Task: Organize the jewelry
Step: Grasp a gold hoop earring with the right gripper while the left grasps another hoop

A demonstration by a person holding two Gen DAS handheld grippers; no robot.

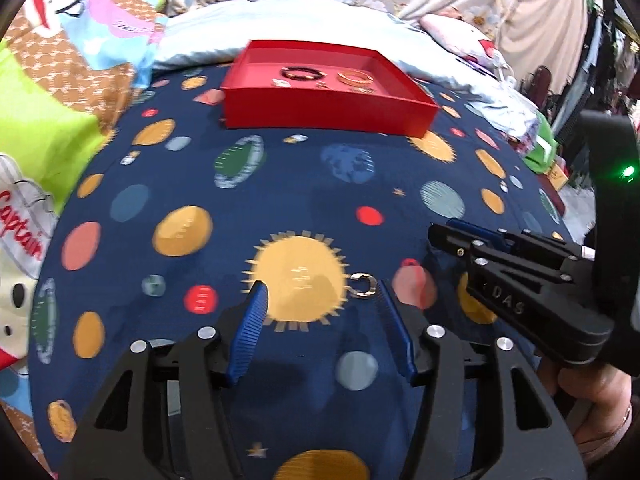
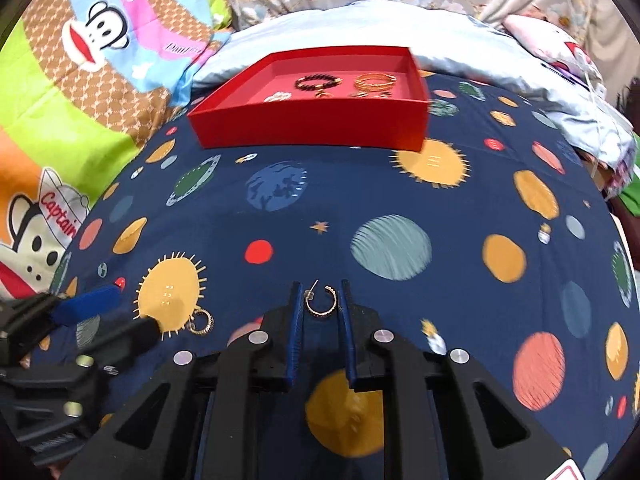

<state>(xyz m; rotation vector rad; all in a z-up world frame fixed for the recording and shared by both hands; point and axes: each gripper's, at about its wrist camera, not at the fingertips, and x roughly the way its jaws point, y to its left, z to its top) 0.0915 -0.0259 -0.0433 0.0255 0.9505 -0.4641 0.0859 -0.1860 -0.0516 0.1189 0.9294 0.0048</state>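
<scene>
A red tray [image 1: 320, 110] [image 2: 304, 128] sits at the far side of the planet-print bedspread. It holds a dark bead bracelet [image 2: 318, 80], a gold bangle [image 2: 376, 79] and small pieces. My right gripper [image 2: 320, 300] is shut on a gold hoop earring [image 2: 320, 302], held between its blue pads. My left gripper [image 1: 320, 292] is open and low over the cloth. A second hoop earring [image 1: 364, 285] [image 2: 202, 322] lies on the cloth just inside the left gripper's right fingertip. The right gripper [image 1: 460, 236] shows at the right of the left wrist view.
A light blue pillow [image 1: 280, 28] lies behind the tray. Cartoon-print bedding [image 2: 100, 60] rises on the left. Clutter and a green object [image 1: 540, 148] sit beyond the bed's right edge.
</scene>
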